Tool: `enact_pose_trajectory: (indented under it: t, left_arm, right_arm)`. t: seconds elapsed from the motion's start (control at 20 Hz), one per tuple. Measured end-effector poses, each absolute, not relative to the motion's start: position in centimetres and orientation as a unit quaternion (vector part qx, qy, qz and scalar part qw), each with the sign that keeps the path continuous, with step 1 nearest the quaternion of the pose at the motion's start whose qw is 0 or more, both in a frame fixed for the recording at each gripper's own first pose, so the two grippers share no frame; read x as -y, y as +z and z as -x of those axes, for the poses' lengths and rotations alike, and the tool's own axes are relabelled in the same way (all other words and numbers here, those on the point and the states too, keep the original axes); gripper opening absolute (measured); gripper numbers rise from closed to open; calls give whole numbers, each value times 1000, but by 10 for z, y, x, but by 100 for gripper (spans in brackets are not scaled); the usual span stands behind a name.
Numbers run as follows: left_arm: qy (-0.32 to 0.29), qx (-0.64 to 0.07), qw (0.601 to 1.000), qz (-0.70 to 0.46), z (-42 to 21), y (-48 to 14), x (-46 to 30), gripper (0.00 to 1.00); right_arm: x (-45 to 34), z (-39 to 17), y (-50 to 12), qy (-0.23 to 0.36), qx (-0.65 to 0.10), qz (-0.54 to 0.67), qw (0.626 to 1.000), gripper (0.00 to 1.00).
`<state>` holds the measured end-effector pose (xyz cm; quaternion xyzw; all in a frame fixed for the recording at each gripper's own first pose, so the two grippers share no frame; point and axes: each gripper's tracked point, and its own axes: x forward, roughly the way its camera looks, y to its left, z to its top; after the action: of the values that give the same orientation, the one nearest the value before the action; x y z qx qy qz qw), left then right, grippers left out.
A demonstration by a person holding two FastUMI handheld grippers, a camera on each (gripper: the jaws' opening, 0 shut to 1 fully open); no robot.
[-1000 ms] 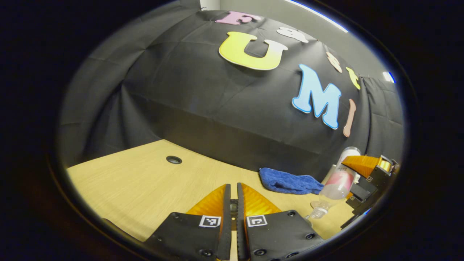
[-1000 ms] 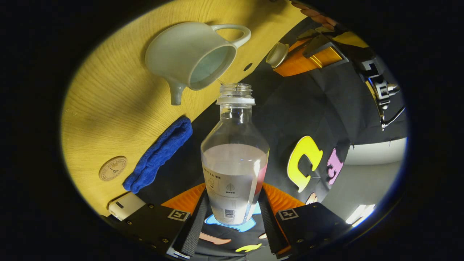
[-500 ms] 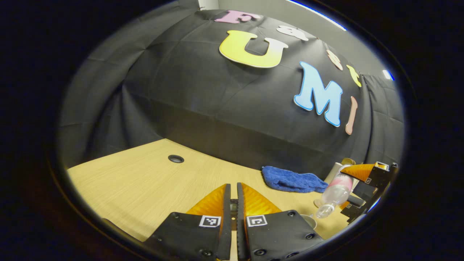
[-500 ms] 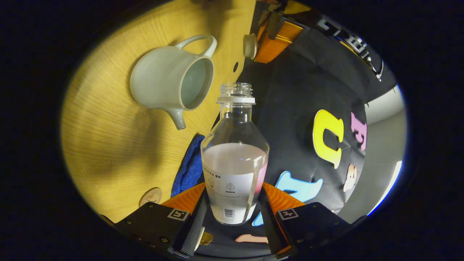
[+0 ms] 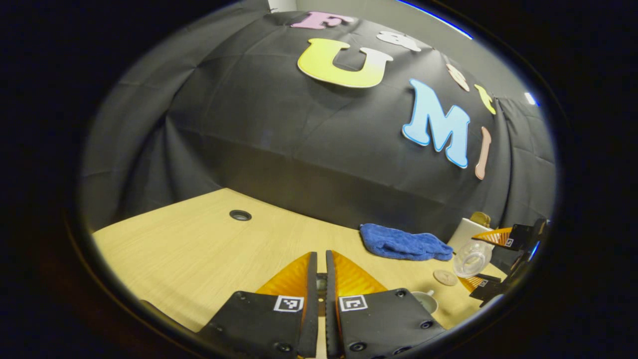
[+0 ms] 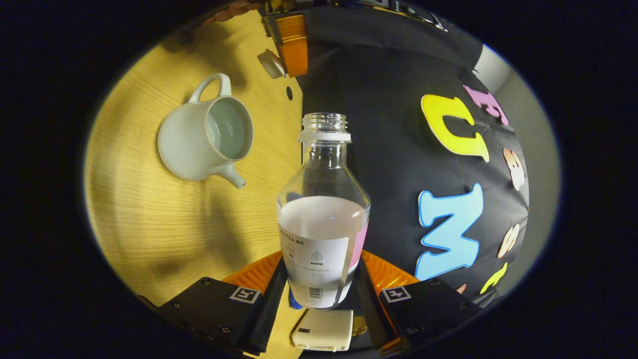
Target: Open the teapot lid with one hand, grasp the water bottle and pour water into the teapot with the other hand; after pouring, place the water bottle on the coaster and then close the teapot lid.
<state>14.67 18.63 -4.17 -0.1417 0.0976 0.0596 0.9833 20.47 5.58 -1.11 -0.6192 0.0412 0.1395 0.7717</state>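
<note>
We take the table (image 6: 149, 224) as our landmark. On it stands the teapot (image 6: 199, 142), open, water inside. Above the table our right gripper (image 6: 319, 299) holds the water bottle (image 6: 323, 219), both fingers pressing its lower body, the mouth uncapped. Our left gripper (image 5: 319, 279) holds the lid (image 6: 271, 64), seen past the teapot. The coaster (image 5: 445, 277) lies on the table near the blue cloth (image 5: 403, 243). We should keep the bottle upright and lower it slowly, centred on the coaster.
</note>
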Motion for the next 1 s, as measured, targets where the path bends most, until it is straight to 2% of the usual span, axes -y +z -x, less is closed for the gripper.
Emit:
enact_pose_trajectory:
  t: [0.2, 0.25, 0.3, 0.45, 0.5, 0.6, 0.65, 0.95, 1.0]
  left_arm:
    - [55, -99, 984, 135, -147, -44, -180, 15]
    - [52, -100, 984, 135, -149, -44, -177, 12]
    - [50, -100, 984, 135, -149, -43, -175, 15]
    - [45, -98, 986, 130, -149, -42, -169, 15]
    - [42, -98, 986, 128, -149, -40, -168, 12]
    - [40, -95, 987, 126, -148, -39, -164, 15]
    - [38, -95, 987, 123, -149, -40, -163, 12]
    - [30, -101, 988, 114, -149, -42, -154, 12]
    - [30, -101, 988, 111, -149, -42, -153, 15]
  right_arm:
    - [-50, -203, -15, 148, -67, 542, 825, 74]
    - [-46, -203, -15, 147, -74, 524, 836, 74]
    - [-45, -203, -18, 150, -81, 506, 845, 74]
    - [-33, -209, -20, 146, -102, 457, 872, 74]
    - [-30, -211, -22, 146, -110, 437, 881, 74]
    - [-23, -216, -23, 142, -125, 388, 902, 74]
    - [-17, -219, -23, 137, -129, 363, 913, 74]
    - [10, -238, -24, 109, -142, 211, 961, 74]
    - [14, -241, -28, 102, -147, 189, 966, 74]
